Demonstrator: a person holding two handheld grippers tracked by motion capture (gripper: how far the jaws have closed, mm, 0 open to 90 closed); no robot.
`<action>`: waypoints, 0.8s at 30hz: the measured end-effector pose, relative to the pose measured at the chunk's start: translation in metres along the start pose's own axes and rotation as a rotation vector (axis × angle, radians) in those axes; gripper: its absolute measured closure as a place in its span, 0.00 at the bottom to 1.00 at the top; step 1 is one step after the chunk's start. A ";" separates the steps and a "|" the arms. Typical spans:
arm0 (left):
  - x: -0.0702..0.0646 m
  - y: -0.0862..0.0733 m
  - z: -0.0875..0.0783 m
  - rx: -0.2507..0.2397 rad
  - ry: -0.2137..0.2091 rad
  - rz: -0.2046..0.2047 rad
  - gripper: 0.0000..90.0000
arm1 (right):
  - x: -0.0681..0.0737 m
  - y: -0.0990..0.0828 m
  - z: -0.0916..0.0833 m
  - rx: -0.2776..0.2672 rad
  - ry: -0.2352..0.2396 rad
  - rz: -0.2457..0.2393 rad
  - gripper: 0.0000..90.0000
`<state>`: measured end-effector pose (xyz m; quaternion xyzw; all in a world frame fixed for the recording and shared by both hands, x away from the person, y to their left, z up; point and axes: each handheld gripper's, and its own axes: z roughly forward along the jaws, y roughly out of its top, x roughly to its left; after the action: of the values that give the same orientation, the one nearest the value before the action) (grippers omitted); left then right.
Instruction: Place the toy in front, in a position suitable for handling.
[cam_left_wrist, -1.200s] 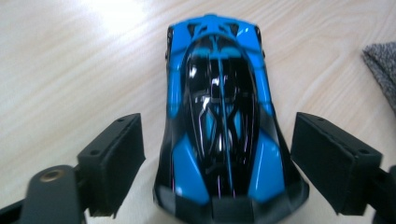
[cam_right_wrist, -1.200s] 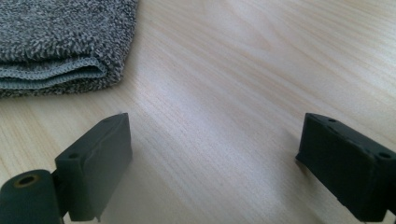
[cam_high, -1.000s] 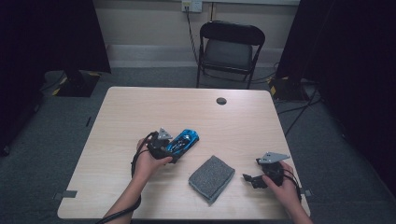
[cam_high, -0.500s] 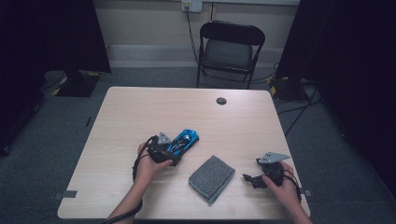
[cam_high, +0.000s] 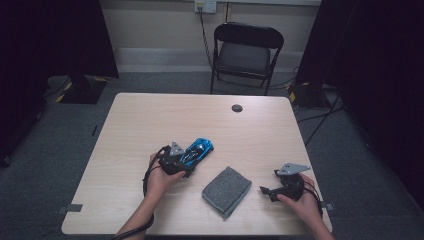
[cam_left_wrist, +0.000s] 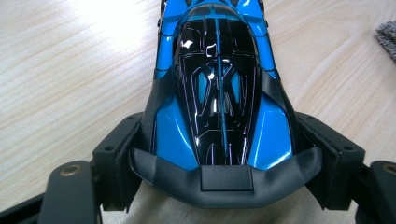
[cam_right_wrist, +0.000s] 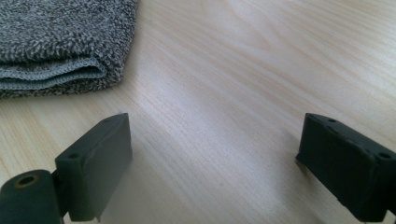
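Already the left gripper (cam_left_wrist: 219, 154) straddled the blue car's (cam_left_wrist: 217, 88) tail mid-table, its jaws closing on the flanks, car pointing straight ahead; the right gripper (cam_right_wrist: 212, 154) gaped beside the cloth (cam_right_wrist: 60, 42)

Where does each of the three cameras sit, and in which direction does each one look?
High view: above the person's side of the table, facing forward and down; forearms and both hands enter from the bottom.
Left gripper view: on the left gripper, looking along its jaws, which have just been closing around the blue toy car.
Right gripper view: on the right gripper, looking low across the wood; open jaws, nothing between.
Shared: the folded grey cloth appears in the high and right gripper views.
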<state>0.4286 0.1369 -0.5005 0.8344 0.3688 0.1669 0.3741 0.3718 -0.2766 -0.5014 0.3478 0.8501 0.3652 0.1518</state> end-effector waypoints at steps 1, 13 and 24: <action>0.000 0.000 0.000 0.000 0.002 0.000 0.27 | 0.000 0.000 0.000 0.000 0.000 0.000 0.10; 0.000 0.000 0.000 -0.001 -0.002 -0.007 0.27 | 0.001 0.000 -0.005 -0.015 -0.019 0.029 0.31; 0.000 0.000 0.000 -0.001 -0.002 -0.008 0.27 | 0.028 0.039 -0.016 -0.090 0.102 -0.002 0.37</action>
<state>0.4281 0.1368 -0.5007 0.8329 0.3717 0.1648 0.3754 0.3623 -0.2458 -0.4616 0.3207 0.8398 0.4203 0.1240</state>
